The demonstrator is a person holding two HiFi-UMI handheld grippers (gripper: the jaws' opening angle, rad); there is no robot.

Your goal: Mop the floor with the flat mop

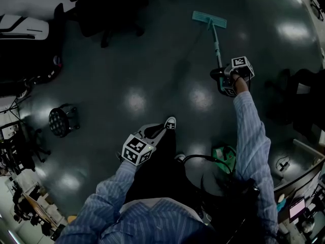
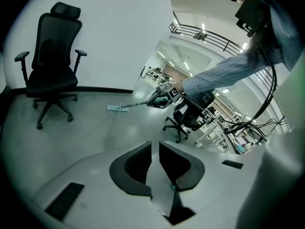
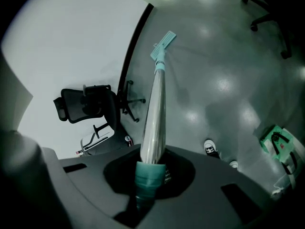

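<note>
The flat mop has a teal head [image 1: 209, 19] lying flat on the grey floor far ahead, and a silver handle [image 1: 217, 47] running back to my right gripper [image 1: 229, 81]. In the right gripper view the handle [image 3: 155, 116] rises from between the jaws to the mop head [image 3: 162, 45]; the jaws are shut on its teal grip [image 3: 145, 181]. My left gripper [image 1: 144, 145] hangs low near my body, away from the mop. In the left gripper view its black pads [image 2: 136, 166] stand almost together with nothing between them, and the mop head [image 2: 116, 108] lies far off.
A black office chair [image 2: 50, 66] stands by the white wall [image 2: 119, 37]. Another chair [image 2: 183, 120] and desks are further right. A round black stool [image 1: 62, 121] is at my left. A green bag [image 1: 224, 157] lies near my shoes [image 1: 170, 122].
</note>
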